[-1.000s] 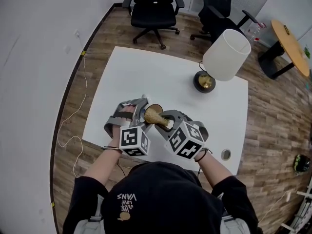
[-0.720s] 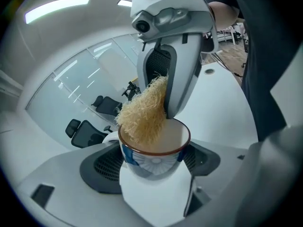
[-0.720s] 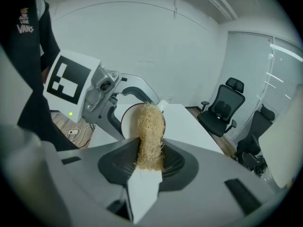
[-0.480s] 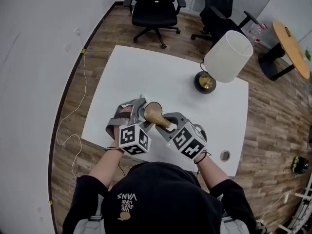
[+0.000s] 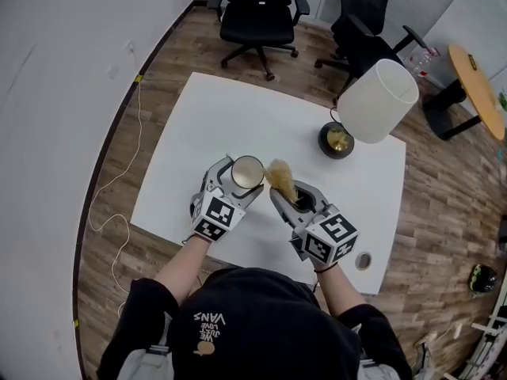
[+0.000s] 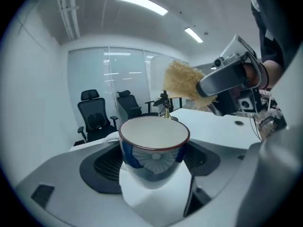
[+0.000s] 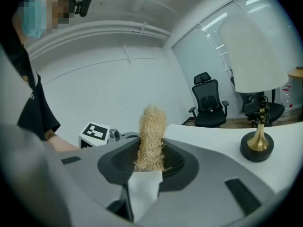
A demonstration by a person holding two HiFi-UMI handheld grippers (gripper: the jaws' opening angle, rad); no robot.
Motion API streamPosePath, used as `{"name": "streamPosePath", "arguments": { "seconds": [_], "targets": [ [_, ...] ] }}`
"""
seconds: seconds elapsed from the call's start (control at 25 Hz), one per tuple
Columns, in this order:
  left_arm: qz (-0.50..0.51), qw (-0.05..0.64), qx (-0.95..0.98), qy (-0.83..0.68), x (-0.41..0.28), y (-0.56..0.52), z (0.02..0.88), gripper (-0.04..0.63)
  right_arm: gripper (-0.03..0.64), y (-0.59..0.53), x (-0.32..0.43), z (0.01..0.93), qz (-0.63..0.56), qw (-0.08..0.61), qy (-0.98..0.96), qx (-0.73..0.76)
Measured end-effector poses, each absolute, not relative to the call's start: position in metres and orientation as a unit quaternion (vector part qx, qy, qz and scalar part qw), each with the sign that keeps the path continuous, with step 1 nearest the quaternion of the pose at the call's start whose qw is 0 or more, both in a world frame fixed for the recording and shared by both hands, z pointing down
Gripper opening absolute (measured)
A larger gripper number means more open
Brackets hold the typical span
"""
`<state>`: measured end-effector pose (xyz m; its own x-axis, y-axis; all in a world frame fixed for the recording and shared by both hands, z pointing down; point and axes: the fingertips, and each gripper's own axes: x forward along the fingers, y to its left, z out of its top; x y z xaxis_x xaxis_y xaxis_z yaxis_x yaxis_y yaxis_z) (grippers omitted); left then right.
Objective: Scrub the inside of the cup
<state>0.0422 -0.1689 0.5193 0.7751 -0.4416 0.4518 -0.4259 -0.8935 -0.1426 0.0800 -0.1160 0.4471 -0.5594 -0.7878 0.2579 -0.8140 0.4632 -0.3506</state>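
Head view: left gripper (image 5: 235, 187) jaws clamp the cup (image 5: 247, 172); right gripper (image 5: 291, 199) jaws pinch a fibre scrubber (image 5: 280, 177) just beside its rim, outside. Next, seemingly, push the scrubber inside.

**Clearances over the white table (image 5: 207, 125).** The far-left half is lying bare, giving open passage beyond the left gripper (image 5: 242, 180). The table lamp (image 5: 374, 101) is standing at the far right, well apart from the right gripper (image 5: 287, 198), and its shade is overhanging that corner and blocking passage there. The cup (image 5: 247, 172) is presenting an unobstructed mouth, with the fibre scrubber (image 5: 280, 179) standing just beside its rim. Two office chairs (image 5: 255, 10) are standing beyond the far edge.
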Motion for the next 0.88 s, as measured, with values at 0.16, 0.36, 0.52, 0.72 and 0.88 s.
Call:
{"name": "streamPosePath", "arguments": {
  "seconds": [0.16,0.36,0.52,0.72,0.88],
  "targets": [
    [-0.221,-0.025,-0.941,0.255,0.036,-0.187,0.538,0.385,0.112,-0.109,0.096,0.456,0.24,0.014,-0.836,0.493],
    [-0.207,-0.068,-0.939,0.266,0.037,-0.202,0.559,0.385,0.112,-0.098,0.114,0.471,0.267,0.008,-0.816,0.513],
    [-0.209,-0.091,-0.936,0.269,0.042,-0.208,0.573,0.385,0.112,-0.096,0.124,0.475,0.268,0.014,-0.809,0.523],
    [-0.219,-0.108,-0.931,0.273,0.041,-0.208,0.59,0.385,0.112,-0.097,0.125,0.476,0.274,0.007,-0.808,0.522],
    [-0.218,-0.114,-0.93,0.274,0.04,-0.207,0.594,0.385,0.112,-0.097,0.127,0.477,0.273,0.011,-0.807,0.523]
  ]
}}
